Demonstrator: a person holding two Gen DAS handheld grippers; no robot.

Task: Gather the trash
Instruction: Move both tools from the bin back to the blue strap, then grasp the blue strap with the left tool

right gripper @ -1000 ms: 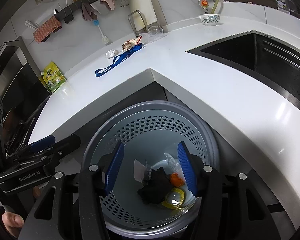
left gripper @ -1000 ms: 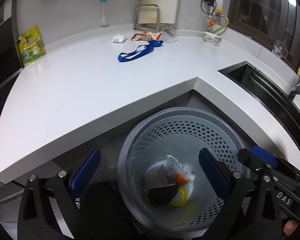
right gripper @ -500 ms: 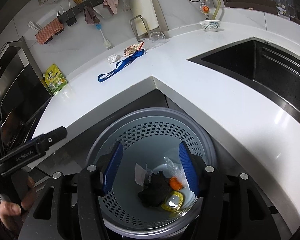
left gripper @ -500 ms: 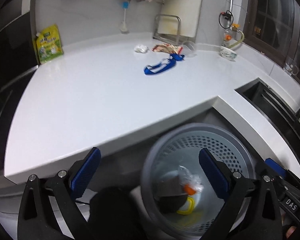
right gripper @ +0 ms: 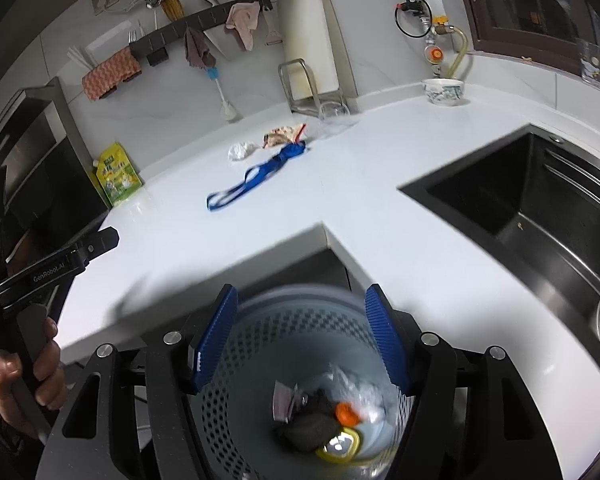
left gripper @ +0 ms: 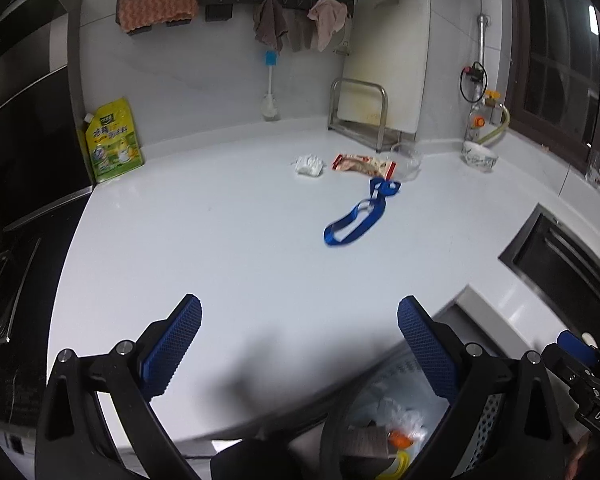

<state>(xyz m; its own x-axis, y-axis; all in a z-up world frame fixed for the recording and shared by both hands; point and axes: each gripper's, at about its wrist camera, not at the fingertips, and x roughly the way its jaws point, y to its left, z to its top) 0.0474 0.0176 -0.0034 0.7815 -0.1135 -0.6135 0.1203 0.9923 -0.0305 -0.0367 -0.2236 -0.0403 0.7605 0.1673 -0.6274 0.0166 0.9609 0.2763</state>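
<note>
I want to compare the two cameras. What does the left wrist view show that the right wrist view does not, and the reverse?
Only the left wrist view: the left tongs, open and empty above the counter.
Only the right wrist view: the whole sink, a hand on the other tool's handle, and the right tongs, just opening wider, empty above the bin.
Both: blue strap, crumpled tissue, snack wrapper, yellow pouch, bowl.
</note>
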